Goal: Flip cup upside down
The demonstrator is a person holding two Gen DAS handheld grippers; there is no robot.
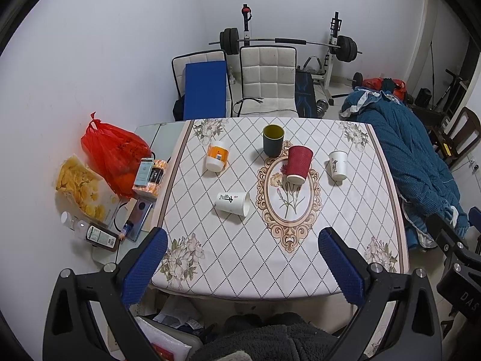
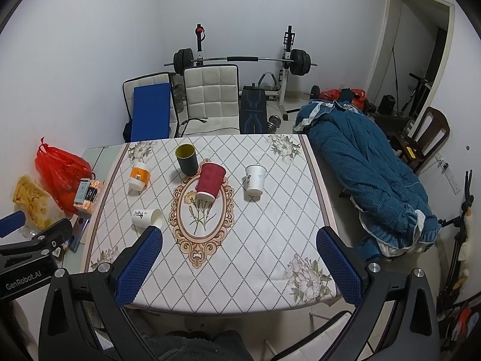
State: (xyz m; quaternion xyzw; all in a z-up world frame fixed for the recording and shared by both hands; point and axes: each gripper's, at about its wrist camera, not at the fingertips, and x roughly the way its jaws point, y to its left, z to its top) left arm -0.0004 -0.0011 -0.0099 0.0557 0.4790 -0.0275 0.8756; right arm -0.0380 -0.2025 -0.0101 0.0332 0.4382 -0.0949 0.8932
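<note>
On the patterned tablecloth [image 1: 345, 240] a white paper cup with black lettering [image 1: 233, 204] [image 2: 147, 218] lies on its side, mouth to the right. A dark cup with a yellow inside [image 1: 273, 140] [image 2: 186, 159] stands upright at the back. A red ribbed cup [image 1: 298, 165] [image 2: 210, 182], a white cup [image 1: 338, 165] [image 2: 255, 180] and an orange-and-white cup [image 1: 217, 158] [image 2: 139, 177] appear to stand mouth down. My left gripper [image 1: 243, 234] and right gripper [image 2: 239, 233] hover open over the table's near edge, nothing between their blue pads.
On the table's left strip lie a red plastic bag [image 1: 114, 153], a bag of chips [image 1: 81, 186], bottles [image 1: 99, 236] and a phone [image 1: 139, 216]. A blue quilt [image 1: 405, 162] lies to the right. Two white chairs [image 1: 267, 81] and a barbell rack [image 1: 288, 42] stand behind.
</note>
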